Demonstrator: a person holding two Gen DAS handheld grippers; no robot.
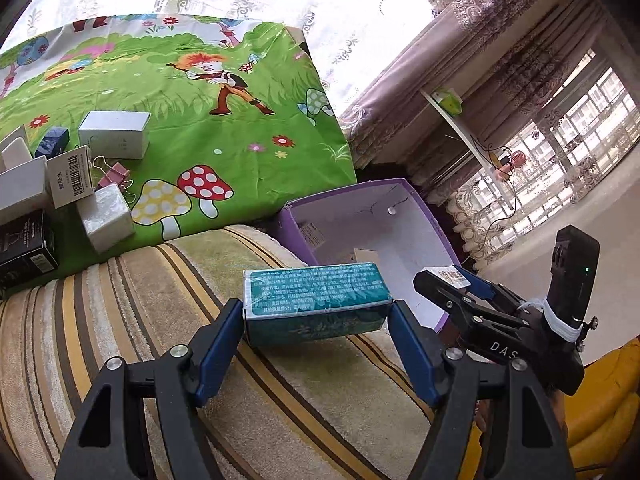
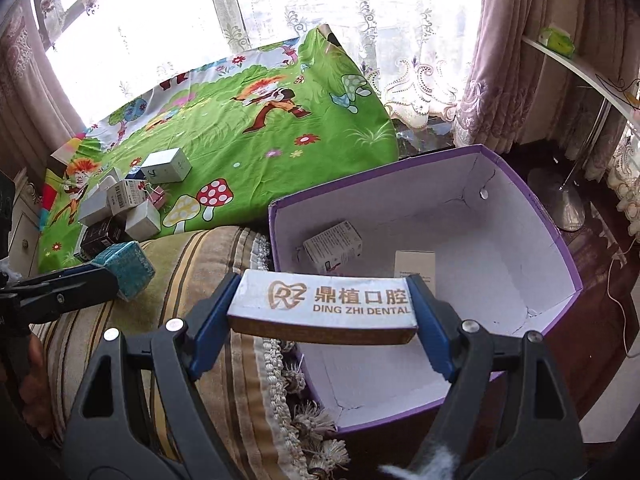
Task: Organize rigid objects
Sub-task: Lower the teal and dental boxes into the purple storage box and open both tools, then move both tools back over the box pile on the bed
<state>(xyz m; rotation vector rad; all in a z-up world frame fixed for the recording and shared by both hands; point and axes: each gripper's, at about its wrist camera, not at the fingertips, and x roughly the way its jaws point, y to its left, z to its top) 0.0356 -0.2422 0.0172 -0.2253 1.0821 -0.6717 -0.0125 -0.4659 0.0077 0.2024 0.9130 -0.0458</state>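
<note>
My left gripper [image 1: 316, 316] is shut on a teal printed box [image 1: 316, 300], held above the striped sofa cushion just short of the purple bin [image 1: 416, 200]. The right gripper [image 2: 324, 312] is shut on a white dental box [image 2: 324, 300] with gold lettering, hanging over the near left corner of the purple bin [image 2: 560, 240]. Inside the bin lie a small white box [image 2: 334, 250] and a flat white box [image 2: 414, 264]. The left gripper with its teal box [image 2: 126, 270] shows at the left of the right wrist view; the right gripper [image 1: 452, 280] shows at the right of the left wrist view.
A pile of several small boxes [image 1: 60, 188] and pink binder clips [image 1: 116, 176] lies on the green cartoon cloth [image 1: 224, 136]. The striped cushion [image 1: 280, 400] has a tasselled edge [image 2: 288, 380] beside the bin. Curtains, a white shelf [image 2: 580, 68] and a lamp base [image 2: 560, 200] stand behind.
</note>
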